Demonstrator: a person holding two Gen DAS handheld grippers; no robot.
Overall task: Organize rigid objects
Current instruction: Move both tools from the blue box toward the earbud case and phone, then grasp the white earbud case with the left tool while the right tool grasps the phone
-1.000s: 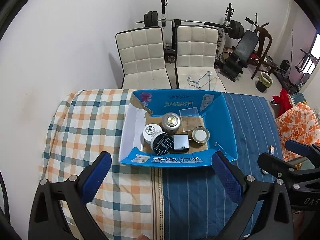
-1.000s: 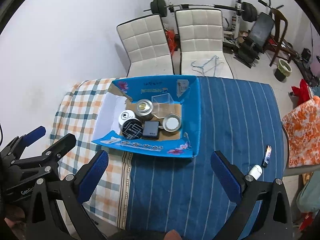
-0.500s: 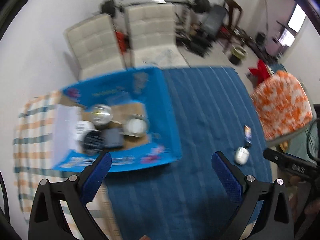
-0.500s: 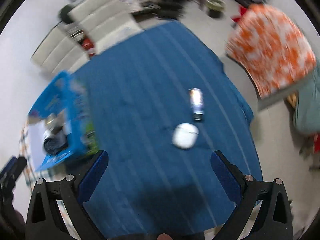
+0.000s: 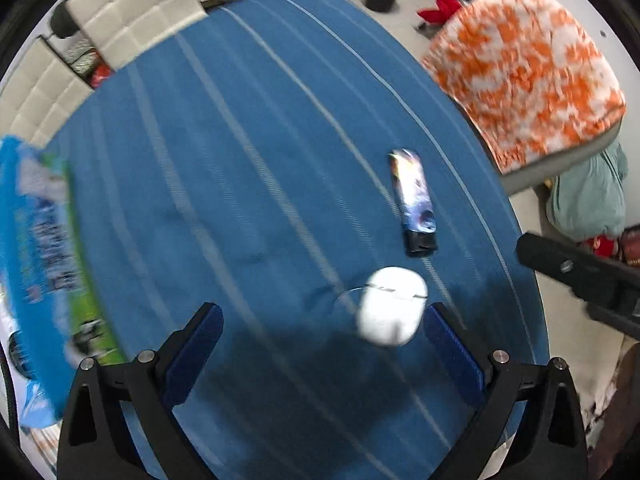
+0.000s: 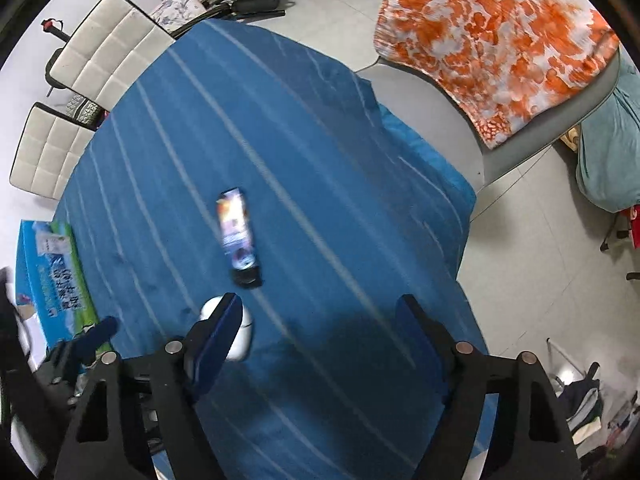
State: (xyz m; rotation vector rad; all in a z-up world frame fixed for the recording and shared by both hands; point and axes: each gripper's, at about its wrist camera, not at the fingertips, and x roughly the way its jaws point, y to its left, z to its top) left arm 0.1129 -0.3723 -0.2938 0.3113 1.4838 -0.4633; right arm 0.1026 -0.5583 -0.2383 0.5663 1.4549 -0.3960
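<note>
A white rounded case [image 5: 390,306] lies on the blue striped cloth, just ahead of my left gripper [image 5: 322,336] and close to its right finger. My left gripper is open with nothing in it. Beyond the case lies a slim lighter [image 5: 414,200] with a colourful print and a black end. In the right wrist view the lighter [image 6: 238,238] lies ahead and left, and the white case [image 6: 242,336] is partly hidden behind the left finger. My right gripper [image 6: 320,324] is open and empty. The blue cardboard box [image 5: 36,248] stands at the left edge.
The table's right edge [image 6: 460,240] drops to a tiled floor. An orange-and-white patterned cover [image 6: 492,44] lies over a seat beside the table. Two white padded chairs [image 6: 100,56] stand at the far side. The right gripper's body [image 5: 580,280] shows at the left view's right edge.
Both grippers have swung right, away from the blue box, and come down closer over the white case and the lighter. Both stay open.
</note>
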